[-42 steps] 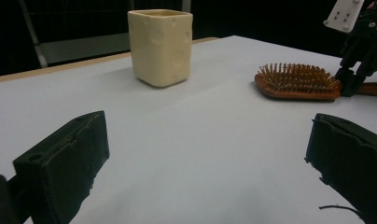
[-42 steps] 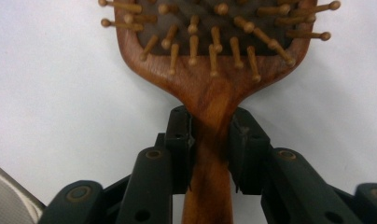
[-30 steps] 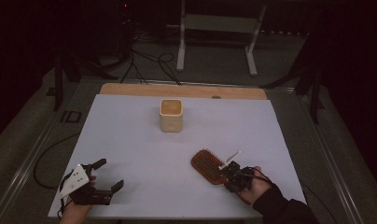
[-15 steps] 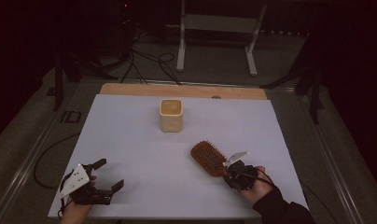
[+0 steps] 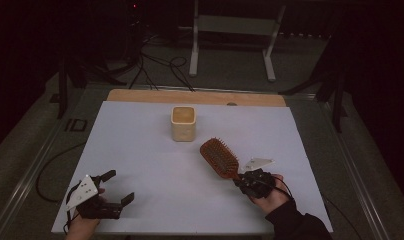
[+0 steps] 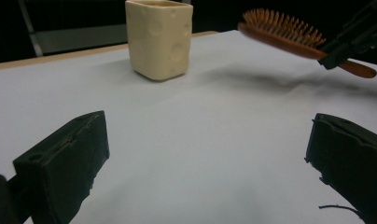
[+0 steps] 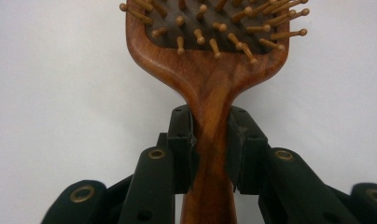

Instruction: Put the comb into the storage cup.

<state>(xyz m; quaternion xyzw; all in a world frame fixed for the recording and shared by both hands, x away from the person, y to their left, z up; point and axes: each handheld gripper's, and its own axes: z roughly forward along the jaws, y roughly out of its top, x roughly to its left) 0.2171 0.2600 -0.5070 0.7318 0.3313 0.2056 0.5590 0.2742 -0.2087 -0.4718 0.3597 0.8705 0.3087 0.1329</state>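
A wooden hairbrush (image 5: 219,156) with bristles facing up hangs above the white table sheet (image 5: 155,165), right of centre. My right gripper (image 5: 241,179) is shut on its handle; in the right gripper view the two jaws squeeze the brush's handle (image 7: 209,135) just below the head. The hairbrush (image 6: 283,33) casts a shadow on the sheet in the left gripper view. A cream square cup (image 5: 183,123) stands upright at the middle back, also seen as the cup (image 6: 159,38) ahead of my left gripper. My left gripper (image 5: 115,187) rests open at the front left, nothing between its fingers (image 6: 65,154).
A wooden board edge (image 5: 195,97) runs along the table's far side. Metal rails (image 5: 37,165) frame the table. Cables (image 5: 160,65) and a stand's legs (image 5: 230,45) lie on the dark floor beyond.
My right gripper has lifted the hairbrush off the sheet and carried it up and toward the cup. The left gripper has stayed still.
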